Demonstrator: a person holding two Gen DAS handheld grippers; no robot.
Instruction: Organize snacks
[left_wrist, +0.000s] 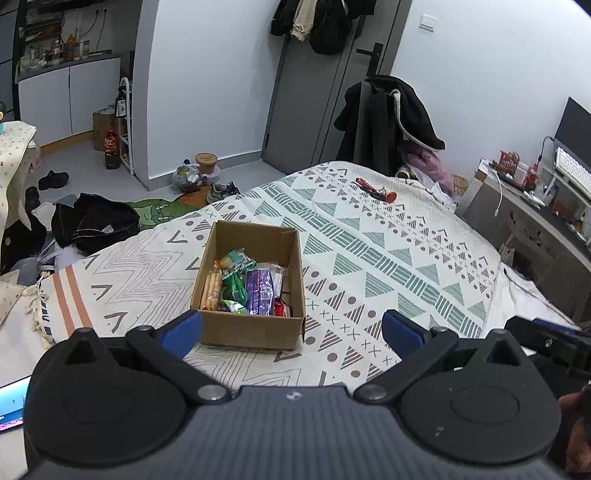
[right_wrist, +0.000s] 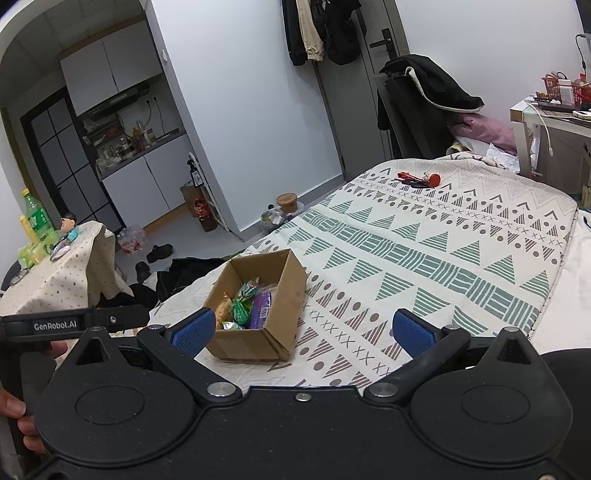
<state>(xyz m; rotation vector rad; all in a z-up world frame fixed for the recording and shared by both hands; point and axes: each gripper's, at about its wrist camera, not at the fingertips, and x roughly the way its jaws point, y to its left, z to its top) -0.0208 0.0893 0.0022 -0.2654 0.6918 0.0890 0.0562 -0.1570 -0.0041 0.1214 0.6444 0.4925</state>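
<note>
In cardboard box (left_wrist: 251, 328): snack packets (left_wrist: 258, 291).

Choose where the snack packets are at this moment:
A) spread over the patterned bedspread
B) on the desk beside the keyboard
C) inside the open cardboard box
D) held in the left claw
C: the snack packets lie together inside the open cardboard box, which stands on the patterned bedspread.
</note>
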